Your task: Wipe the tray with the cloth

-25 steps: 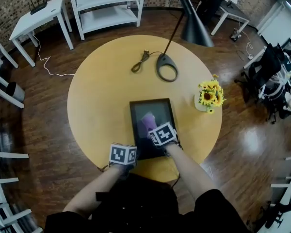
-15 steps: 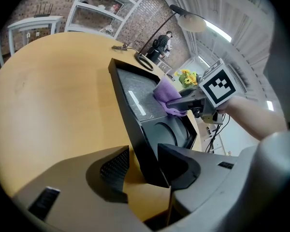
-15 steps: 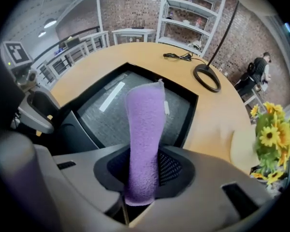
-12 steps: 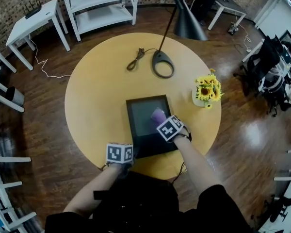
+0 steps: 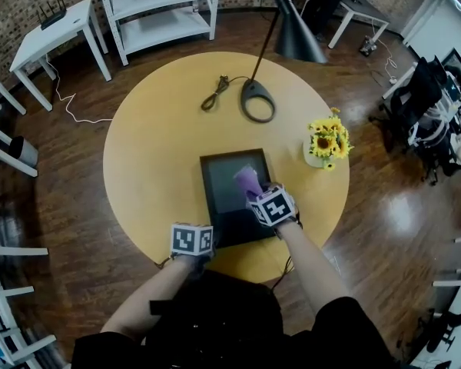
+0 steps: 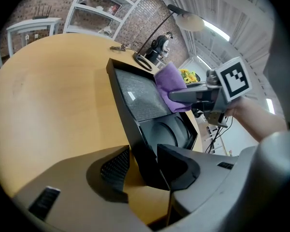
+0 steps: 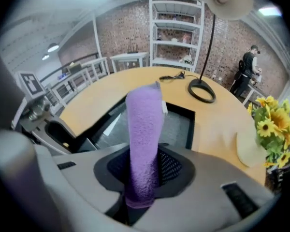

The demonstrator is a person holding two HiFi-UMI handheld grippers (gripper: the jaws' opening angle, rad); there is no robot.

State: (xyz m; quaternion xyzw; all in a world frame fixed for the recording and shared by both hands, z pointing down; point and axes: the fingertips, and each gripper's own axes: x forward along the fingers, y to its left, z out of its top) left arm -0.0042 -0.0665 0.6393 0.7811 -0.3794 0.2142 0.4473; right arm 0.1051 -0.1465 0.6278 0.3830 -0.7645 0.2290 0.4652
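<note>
Dark wood floor (image 5: pixel 69 175), brick walls, and in the middle a round table (image 5: pixel 154 144) with a smooth yellow top. On it lies the tray (image 5: pixel 204 194) – a flat black rectangle with a raised rim and a dull grey floor. Its long way runs away from me, turned a little to one side.

Past the far end of the tray sits the lamp (image 5: pixel 257 100), with a ring-shaped black foot, a thin pole and a black cone shade. A loose cord (image 5: pixel 212 94) lies next to the foot. Off the tray's right side stands a bunch of yellow sunflowers (image 5: pixel 328 143) in a pale pot. Far behind the tray there is a white shelf (image 5: pixel 157 6).

My left gripper (image 6: pixel 144 158) is at the tray's near left corner. The black rim goes right between its jaws, and they have just closed in a bit, so they pinch the rim.

My right gripper (image 7: pixel 144 170) is over the tray's right side, and its jaws are squeezed on the cloth (image 5: pixel 248 180). The cloth is purple, soft and fuzzy like a towel, folded into a long strip. Its long way sticks straight out from the jaws and points to the tray's far end. It hangs over the right half of the tray – I cannot tell if its free end touches the grey floor.
</note>
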